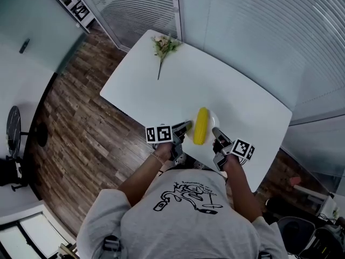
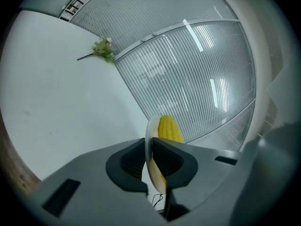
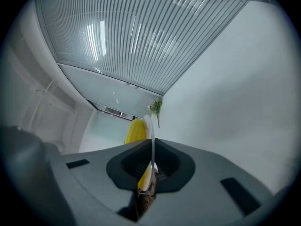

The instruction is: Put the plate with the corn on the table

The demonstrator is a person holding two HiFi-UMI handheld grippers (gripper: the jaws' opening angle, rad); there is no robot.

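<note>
The left tool (image 2: 150, 160) is pinched tight on the plate's (image 1: 213, 117) rim, and the right tool (image 3: 151, 163) is clamped on the opposite rim. The plate hangs between them with the corn (image 1: 201, 125) lying across it, over the counter (image 1: 237, 85) just ahead of its near edge. I cannot tell whether it touches. A flower sprig (image 1: 163, 47) lies far ahead of the left tool, well apart. White counter runs ahead of both tools to the ribbed wall (image 1: 253, 26). Wood floor (image 1: 81, 123) drops away left of the left tool.

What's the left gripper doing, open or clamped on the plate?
Shut on the plate: the left gripper pinches its white rim beside the corn.
</note>
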